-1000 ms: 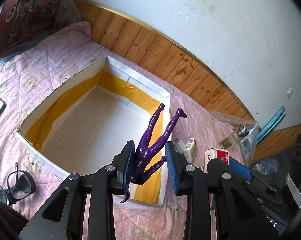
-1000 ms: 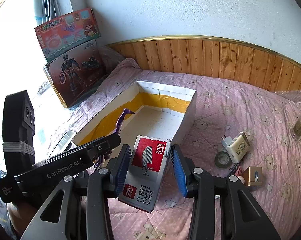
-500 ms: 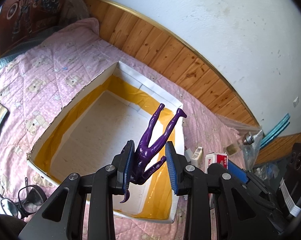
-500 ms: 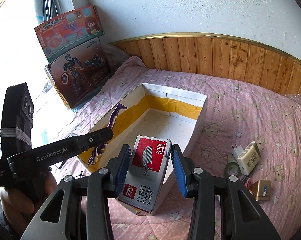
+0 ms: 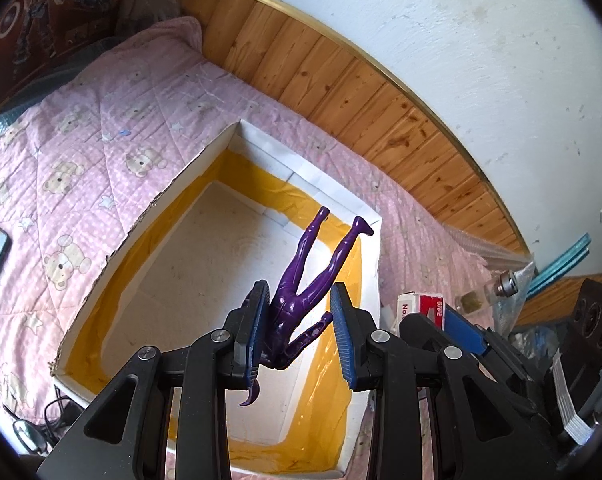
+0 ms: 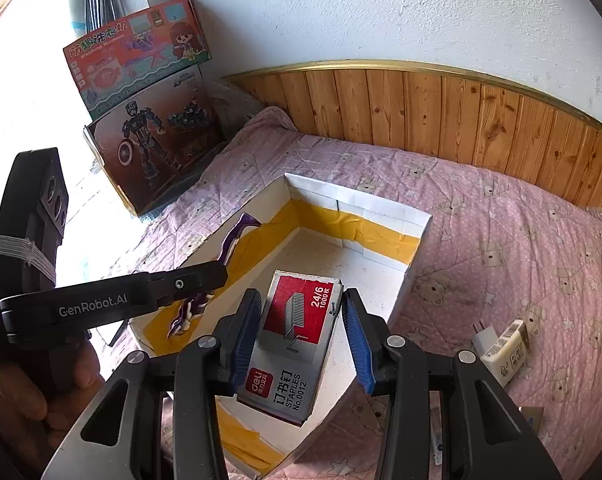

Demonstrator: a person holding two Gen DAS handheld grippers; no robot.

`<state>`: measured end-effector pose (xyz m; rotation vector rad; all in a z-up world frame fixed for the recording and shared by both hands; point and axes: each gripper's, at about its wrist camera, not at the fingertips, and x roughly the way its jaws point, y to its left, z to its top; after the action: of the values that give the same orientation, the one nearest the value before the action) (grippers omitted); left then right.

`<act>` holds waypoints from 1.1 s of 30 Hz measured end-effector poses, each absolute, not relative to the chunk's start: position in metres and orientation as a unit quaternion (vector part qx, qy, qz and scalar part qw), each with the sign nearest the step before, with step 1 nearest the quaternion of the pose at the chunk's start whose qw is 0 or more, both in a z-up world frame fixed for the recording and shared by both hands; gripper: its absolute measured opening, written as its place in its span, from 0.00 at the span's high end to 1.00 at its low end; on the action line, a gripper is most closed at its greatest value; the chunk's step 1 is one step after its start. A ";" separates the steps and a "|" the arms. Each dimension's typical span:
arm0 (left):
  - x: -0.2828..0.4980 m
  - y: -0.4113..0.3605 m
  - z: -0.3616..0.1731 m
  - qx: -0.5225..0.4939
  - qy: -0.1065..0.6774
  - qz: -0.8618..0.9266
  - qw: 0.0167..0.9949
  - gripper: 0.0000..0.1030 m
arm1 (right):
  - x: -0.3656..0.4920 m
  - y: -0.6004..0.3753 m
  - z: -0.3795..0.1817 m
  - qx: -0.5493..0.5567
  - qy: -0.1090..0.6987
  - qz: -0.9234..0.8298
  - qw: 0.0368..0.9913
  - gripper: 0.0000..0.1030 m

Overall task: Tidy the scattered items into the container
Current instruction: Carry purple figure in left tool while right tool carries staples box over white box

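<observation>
Purple figure (image 5: 297,300) was clamped head-down in left gripper (image 5: 301,332); staple box (image 6: 297,340) clamped between right gripper (image 6: 305,336) pads; white container (image 6: 417,248) open below both.

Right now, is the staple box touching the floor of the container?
Apart. The right wrist view shows the staple box clamped in the right gripper, hanging above the container floor with white floor visible beyond its edges.
</observation>
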<state>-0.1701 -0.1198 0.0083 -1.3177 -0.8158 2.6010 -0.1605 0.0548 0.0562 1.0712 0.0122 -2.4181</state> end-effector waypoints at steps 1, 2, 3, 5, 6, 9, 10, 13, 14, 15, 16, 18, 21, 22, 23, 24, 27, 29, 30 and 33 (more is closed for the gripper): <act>-0.174 -0.120 0.008 -0.437 -0.269 0.856 0.057 0.69 | -0.165 0.054 0.056 0.394 0.005 -0.886 0.247 0.58; -0.177 -0.120 0.007 -0.440 -0.268 0.855 0.056 0.69 | -0.168 0.053 0.055 0.394 0.007 -0.885 0.247 0.58; -0.180 -0.121 0.006 -0.443 -0.269 0.853 0.055 0.69 | -0.172 0.051 0.054 0.396 0.011 -0.884 0.248 0.58; -0.186 -0.123 0.003 -0.450 -0.272 0.849 0.056 0.69 | -0.180 0.049 0.051 0.399 0.015 -0.882 0.249 0.58; -0.189 -0.123 0.002 -0.454 -0.273 0.846 0.055 0.69 | -0.184 0.049 0.049 0.402 0.016 -0.881 0.250 0.58; -0.198 -0.125 -0.003 -0.463 -0.274 0.841 0.051 0.69 | -0.193 0.047 0.045 0.408 0.021 -0.878 0.251 0.58; -0.201 -0.126 -0.005 -0.466 -0.275 0.840 0.050 0.69 | -0.197 0.046 0.043 0.410 0.022 -0.877 0.252 0.58; -0.210 -0.126 -0.010 -0.476 -0.276 0.834 0.047 0.69 | -0.207 0.043 0.037 0.416 0.028 -0.873 0.254 0.58; -0.213 -0.126 -0.011 -0.480 -0.275 0.832 0.046 0.69 | -0.209 0.043 0.035 0.418 0.029 -0.872 0.254 0.58; -0.216 -0.126 -0.013 -0.483 -0.276 0.830 0.044 0.69 | -0.212 0.042 0.033 0.420 0.033 -0.870 0.257 0.58; -0.219 -0.126 -0.015 -0.487 -0.276 0.828 0.043 0.69 | -0.215 0.041 0.031 0.422 0.036 -0.869 0.256 0.58; -0.225 -0.126 -0.018 -0.494 -0.278 0.823 0.040 0.69 | -0.222 0.039 0.026 0.426 0.039 -0.867 0.257 0.58; -0.235 -0.128 -0.025 -0.505 -0.286 0.814 0.033 0.69 | -0.230 0.035 0.022 0.429 0.048 -0.864 0.258 0.58; -0.238 -0.128 -0.028 -0.508 -0.289 0.811 0.031 0.69 | -0.233 0.034 0.020 0.431 0.050 -0.863 0.259 0.58; -0.242 -0.129 -0.031 -0.512 -0.291 0.808 0.028 0.69 | -0.235 0.033 0.018 0.432 0.052 -0.862 0.261 0.58; -0.245 -0.130 -0.034 -0.516 -0.294 0.804 0.027 0.69 | -0.238 0.031 0.016 0.435 0.055 -0.860 0.263 0.58; -0.254 -0.128 -0.041 -0.525 -0.291 0.800 0.022 0.69 | -0.249 0.028 0.008 0.444 0.059 -0.854 0.266 0.58; -0.260 -0.125 -0.044 -0.529 -0.281 0.800 0.019 0.69 | -0.256 0.026 0.003 0.449 0.063 -0.851 0.265 0.58; -0.263 -0.123 -0.045 -0.532 -0.275 0.801 0.017 0.69 | -0.259 0.025 0.001 0.451 0.065 -0.850 0.264 0.58; -0.271 -0.119 -0.052 -0.539 -0.263 0.800 0.011 0.69 | -0.266 0.021 -0.004 0.455 0.076 -0.847 0.263 0.58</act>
<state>-0.2714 -0.1195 -0.0519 -1.6826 -0.8215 2.4954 -0.2657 0.0209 -0.0036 1.2320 0.2053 -2.2919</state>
